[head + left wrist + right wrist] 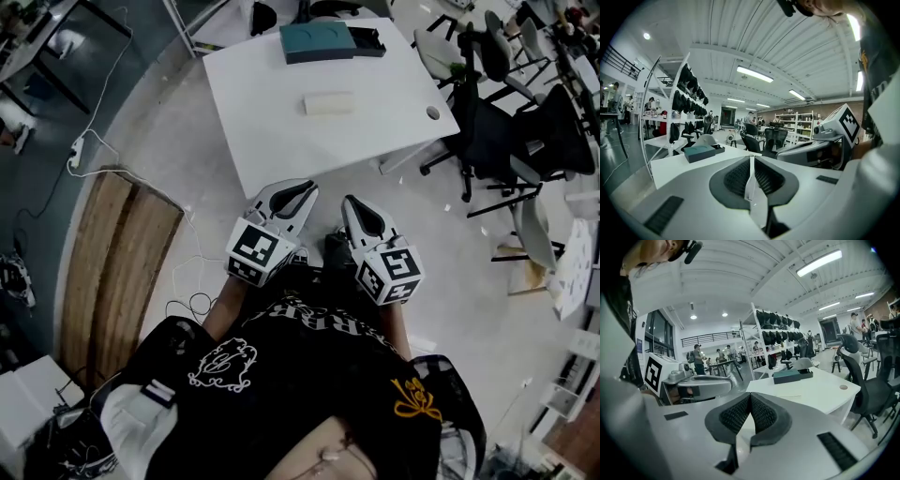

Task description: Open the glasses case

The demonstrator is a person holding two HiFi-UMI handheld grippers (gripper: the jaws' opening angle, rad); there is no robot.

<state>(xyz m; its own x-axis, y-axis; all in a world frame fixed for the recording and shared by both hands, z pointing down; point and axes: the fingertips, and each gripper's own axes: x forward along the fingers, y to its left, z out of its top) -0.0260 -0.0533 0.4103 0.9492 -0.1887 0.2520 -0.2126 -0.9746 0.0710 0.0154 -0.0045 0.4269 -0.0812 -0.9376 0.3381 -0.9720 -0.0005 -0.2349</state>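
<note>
Table (281,141): white, large, on a pale floor; everything below is placed from it.
Chairs (487,122): dark office chairs crowded off the table's right side.
Boards (117,262): wooden, on the floor off the table's left near corner.
Box (319,41): teal, flat, at the table's far edge.
Left gripper (286,192): just off the table's near edge, above the floor, jaws pressed together, nothing between them.
Right gripper (361,211): beside the left one, also short of the table, jaws pressed together, empty.
Case (329,104): pale, oblong, lying closed mid-table, well apart from both grippers.
</note>
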